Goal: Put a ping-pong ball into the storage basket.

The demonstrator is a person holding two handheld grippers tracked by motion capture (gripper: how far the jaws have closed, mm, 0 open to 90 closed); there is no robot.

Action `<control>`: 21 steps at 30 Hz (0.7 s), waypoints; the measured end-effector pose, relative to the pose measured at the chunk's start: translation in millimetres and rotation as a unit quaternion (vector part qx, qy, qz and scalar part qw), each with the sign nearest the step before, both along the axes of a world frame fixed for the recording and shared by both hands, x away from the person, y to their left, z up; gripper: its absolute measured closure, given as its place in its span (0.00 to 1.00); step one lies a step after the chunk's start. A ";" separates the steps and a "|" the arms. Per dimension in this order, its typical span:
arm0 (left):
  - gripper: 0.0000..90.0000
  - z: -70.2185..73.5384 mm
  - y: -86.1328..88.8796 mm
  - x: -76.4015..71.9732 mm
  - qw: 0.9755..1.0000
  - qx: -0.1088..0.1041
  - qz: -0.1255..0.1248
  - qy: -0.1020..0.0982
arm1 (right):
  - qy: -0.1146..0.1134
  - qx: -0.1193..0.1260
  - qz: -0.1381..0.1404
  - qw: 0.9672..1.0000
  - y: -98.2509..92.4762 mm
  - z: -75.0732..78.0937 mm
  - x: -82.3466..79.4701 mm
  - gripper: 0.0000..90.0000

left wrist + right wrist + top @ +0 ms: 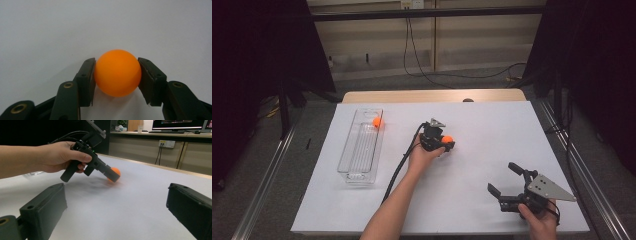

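Note:
An orange ball (117,72) sits between the two black jaws of my left gripper (117,75), both pads pressed against its sides. From above, that ball (447,139) is at the middle of the white table, with the left gripper (447,144) tilted down over it. In the right gripper view the same ball (115,172) is low to the table surface under the left gripper's tip. A second orange ball (377,122) lies at the far end of a clear plastic tray (353,165). My right gripper (504,180) rests near the front right, jaws wide apart and empty.
The tray stands lengthwise on the left part of the white table sheet (492,125). A black cable (399,167) trails from the left gripper along the forearm. Dark curtains and metal rails flank the table on both sides.

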State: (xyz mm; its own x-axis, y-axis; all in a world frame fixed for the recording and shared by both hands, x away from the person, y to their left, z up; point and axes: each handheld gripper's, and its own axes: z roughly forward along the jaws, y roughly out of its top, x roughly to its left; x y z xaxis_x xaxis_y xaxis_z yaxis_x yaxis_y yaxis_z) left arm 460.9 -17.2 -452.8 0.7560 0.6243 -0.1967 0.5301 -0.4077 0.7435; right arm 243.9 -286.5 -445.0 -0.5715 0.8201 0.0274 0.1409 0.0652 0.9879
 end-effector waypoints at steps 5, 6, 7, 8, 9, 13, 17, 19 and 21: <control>0.56 5.2 4.9 -3.4 1.000 0.000 -0.004 -0.001 | 0.000 -0.001 0.001 1.000 0.2 -0.1 0.0 0.03; 0.56 6.6 5.5 -4.2 1.000 0.000 -0.005 -0.004 | 0.000 0.000 0.001 1.000 0.2 -0.1 0.1 0.03; 0.56 8.3 6.1 -5.0 1.000 0.000 -0.003 -0.005 | 0.000 -0.001 0.001 1.000 0.2 -0.1 0.1 0.03; 0.56 9.9 6.9 -5.5 1.000 0.001 -0.006 -0.006 | 0.000 -0.001 0.001 1.000 0.2 -0.2 0.2 0.03; 0.56 11.0 7.6 -6.1 1.000 -0.002 -0.006 -0.007 | 0.000 0.001 0.000 1.000 0.3 -0.2 0.2 0.03; 0.56 15.1 10.5 -8.5 1.000 0.002 -0.005 -0.007 | 0.000 0.000 0.001 1.000 0.2 -0.2 0.2 0.03; 0.56 19.1 12.2 -11.2 1.000 0.007 -0.010 -0.015 | 0.000 0.000 0.001 1.000 0.3 0.0 0.0 0.03; 0.56 20.3 13.3 -12.3 1.000 0.007 -0.012 -0.015 | 0.000 0.001 0.001 1.000 0.4 0.0 -0.1 0.03; 0.56 20.7 15.1 -13.3 1.000 0.007 -0.013 -0.014 | 0.000 0.002 0.001 1.000 0.5 0.1 -0.2 0.03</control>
